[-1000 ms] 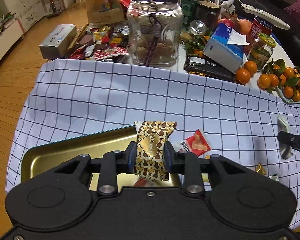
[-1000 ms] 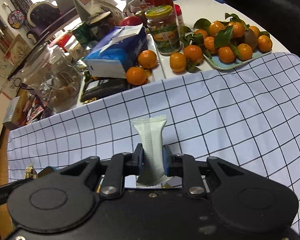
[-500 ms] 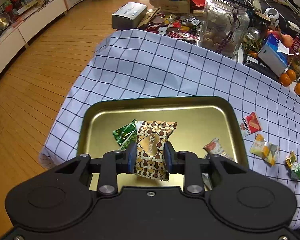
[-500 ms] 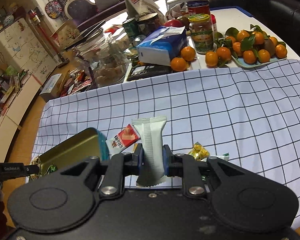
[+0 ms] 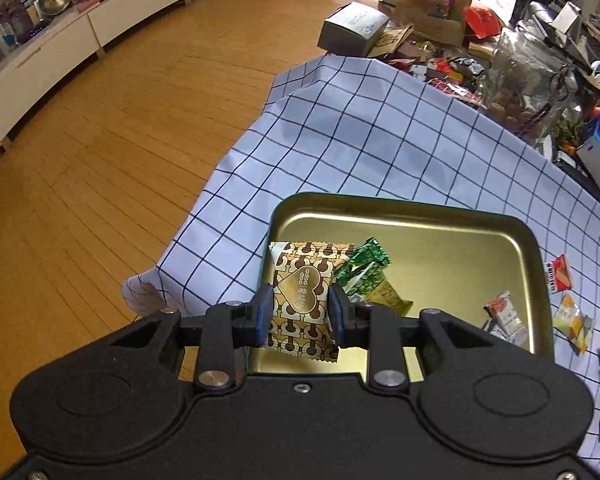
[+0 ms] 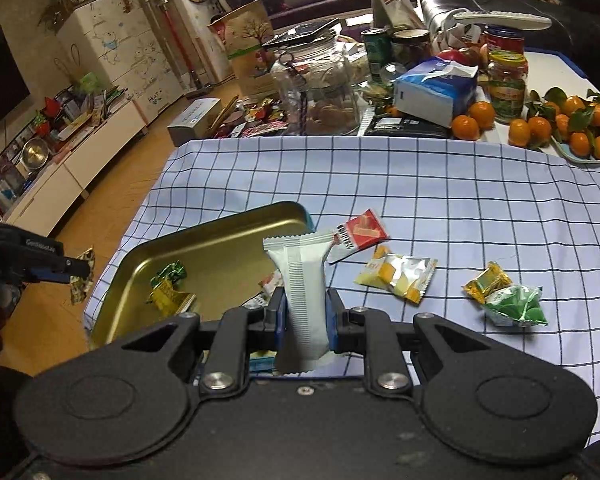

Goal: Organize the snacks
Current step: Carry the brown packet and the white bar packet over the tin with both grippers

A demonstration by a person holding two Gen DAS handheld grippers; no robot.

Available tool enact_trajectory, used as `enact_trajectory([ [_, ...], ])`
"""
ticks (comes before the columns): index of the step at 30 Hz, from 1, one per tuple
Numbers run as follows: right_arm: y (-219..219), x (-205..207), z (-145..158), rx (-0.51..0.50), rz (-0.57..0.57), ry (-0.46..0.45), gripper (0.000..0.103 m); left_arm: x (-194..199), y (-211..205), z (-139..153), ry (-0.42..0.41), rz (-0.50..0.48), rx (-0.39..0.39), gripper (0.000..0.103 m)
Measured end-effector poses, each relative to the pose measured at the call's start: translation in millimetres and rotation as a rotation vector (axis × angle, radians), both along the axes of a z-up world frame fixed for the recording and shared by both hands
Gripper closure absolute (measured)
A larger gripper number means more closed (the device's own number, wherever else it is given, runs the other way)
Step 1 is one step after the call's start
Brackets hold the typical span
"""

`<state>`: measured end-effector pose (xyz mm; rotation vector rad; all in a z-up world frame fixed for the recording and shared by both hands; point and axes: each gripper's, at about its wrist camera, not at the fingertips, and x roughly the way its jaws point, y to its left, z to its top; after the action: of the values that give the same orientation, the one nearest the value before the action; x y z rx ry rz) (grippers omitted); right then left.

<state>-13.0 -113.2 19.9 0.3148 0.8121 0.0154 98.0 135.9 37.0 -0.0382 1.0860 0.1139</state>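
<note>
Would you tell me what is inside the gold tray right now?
The gold tray holds a green packet, a yellow packet and a red-and-white packet; its near edge is hidden by the left tool.

Your left wrist view looks steeply down from close above the gold tray (image 5: 412, 216), near its left edge, facing across the checked cloth (image 5: 380, 140) toward the wooden floor (image 5: 120, 100). Your right wrist view sits lower by the tray's (image 6: 220, 228) right side, facing the cluttered far end of the table. Both views share the tray and cloth (image 6: 460, 184).
</note>
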Motion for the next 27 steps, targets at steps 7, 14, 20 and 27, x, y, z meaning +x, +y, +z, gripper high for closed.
enact_trajectory([
  [7, 31, 23, 3, -0.056, 0.13, 0.019, 0.082, 8, -4, -16, 0.07, 0.008, 0.036, 0.066],
  [14, 42, 74, 3, -0.087, 0.16, 0.01, 0.082, 12, -12, -25, 0.109, -0.01, 0.039, 0.065],
  [20, 41, 102, -14, 0.014, 0.075, 0.037, 0.082, 13, -20, -24, 0.103, -0.021, 0.004, 0.065],
  [27, 48, 116, -12, 0.045, 0.072, 0.007, 0.082, 19, -21, -26, 0.117, -0.015, -0.022, 0.065],
])
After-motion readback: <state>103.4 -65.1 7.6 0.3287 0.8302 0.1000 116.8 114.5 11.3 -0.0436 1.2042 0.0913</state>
